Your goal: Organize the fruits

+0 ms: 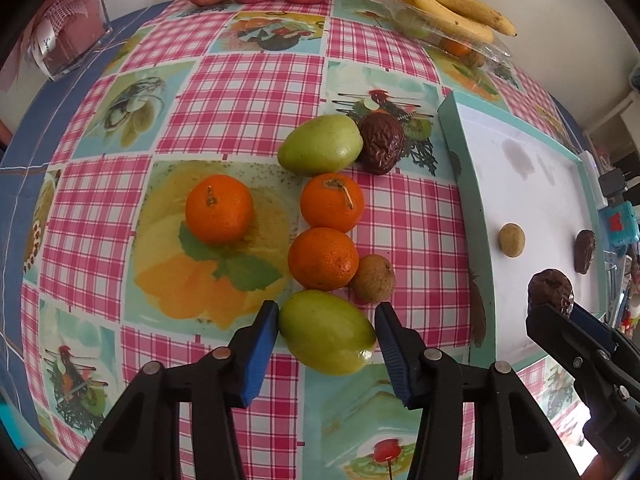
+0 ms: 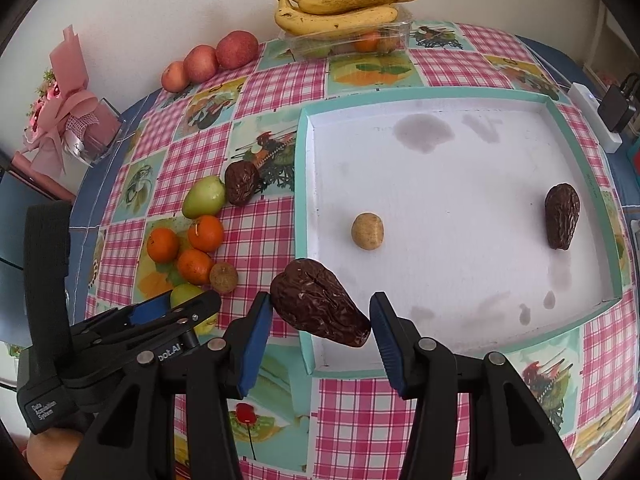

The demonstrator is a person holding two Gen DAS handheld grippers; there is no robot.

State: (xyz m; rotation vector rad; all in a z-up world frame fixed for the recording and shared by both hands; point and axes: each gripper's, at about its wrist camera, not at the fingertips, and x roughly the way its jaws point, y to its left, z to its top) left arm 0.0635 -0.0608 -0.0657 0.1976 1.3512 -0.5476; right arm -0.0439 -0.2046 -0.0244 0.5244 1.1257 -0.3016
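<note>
1. Left claw point(image 1: 327, 332) stood over the surface point(image 1: 248, 92) with a green fruit point(image 1: 326, 332) between its blue pads; the left pad met the skin, the right looked to touch or nearly touch, so a firm grip could not be confirmed.
2. Right claw point(image 2: 320, 316) held a dark wrinkled fruit point(image 2: 318, 307) crosswise between its pads, half open, above the near left corner of the tray point(image 2: 303, 184).
3. Relative to the tray, the green fruit lay just left of its near corner, with three oranges point(image 1: 323, 258) and a small brown fruit point(image 1: 373, 279) just beyond; a second green fruit point(image 1: 320, 145) and another dark one point(image 1: 380, 144) sat farther along that left side.
4. Inside the tray lay a small tan fruit point(image 2: 367, 230) near the middle and a dark fruit point(image 2: 562, 216) by the right wall.
5. Judged by looks, the green fruit seemed firm, smooth and a little slippery: best taken across its short middle, with a modest squeeze.
6. Judged likewise, the wrinkled fruit seemed light, soft and grippy, and hard pinching might dent it.
7. Bananas point(image 2: 340, 8) and apples point(image 2: 208, 62) lay well beyond the tray by the wall.
</note>
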